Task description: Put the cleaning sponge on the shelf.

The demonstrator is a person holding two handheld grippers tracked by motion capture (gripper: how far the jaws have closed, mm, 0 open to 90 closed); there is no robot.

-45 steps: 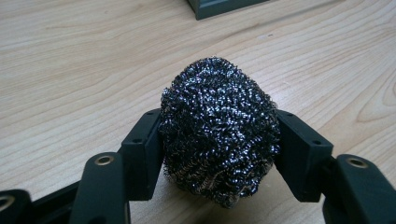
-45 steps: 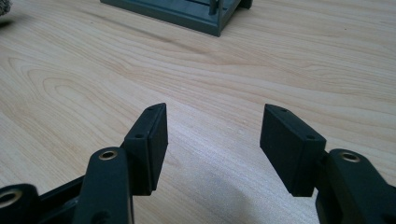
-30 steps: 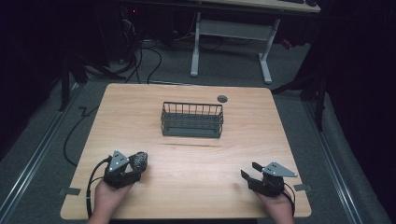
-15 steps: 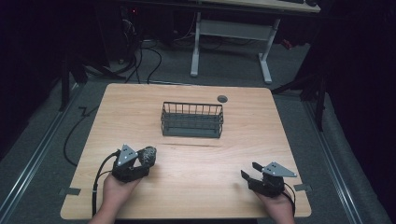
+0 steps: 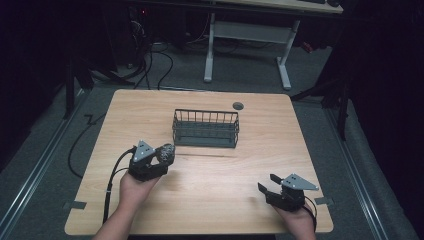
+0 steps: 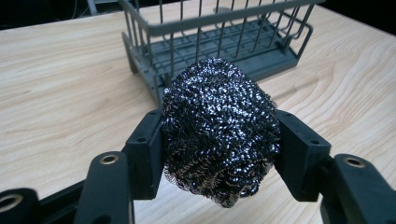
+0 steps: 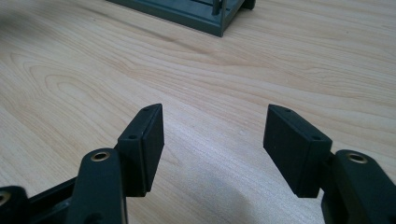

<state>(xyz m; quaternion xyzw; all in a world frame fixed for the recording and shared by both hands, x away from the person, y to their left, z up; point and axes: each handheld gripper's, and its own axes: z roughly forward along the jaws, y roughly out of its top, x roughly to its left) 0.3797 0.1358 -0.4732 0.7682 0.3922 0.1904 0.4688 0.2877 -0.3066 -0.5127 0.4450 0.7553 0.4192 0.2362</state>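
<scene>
Steel-wool scouring ball [image 6: 219,140], dark and glinting, sat clamped between the left gripper [image 5: 161,156]'s black pads, held above the light wooden table [image 5: 320,130], just short of the grey wire basket [image 5: 205,128]; the right gripper [image 7: 212,140] rested near the table's front edge, jaws wide apart, empty.

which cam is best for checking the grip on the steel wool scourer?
Left gripper view: the scourer sits large between the left gripper, both pads pressing its sides. High view shows it as a small dark ball. Right gripper view adds nothing on it.
</scene>
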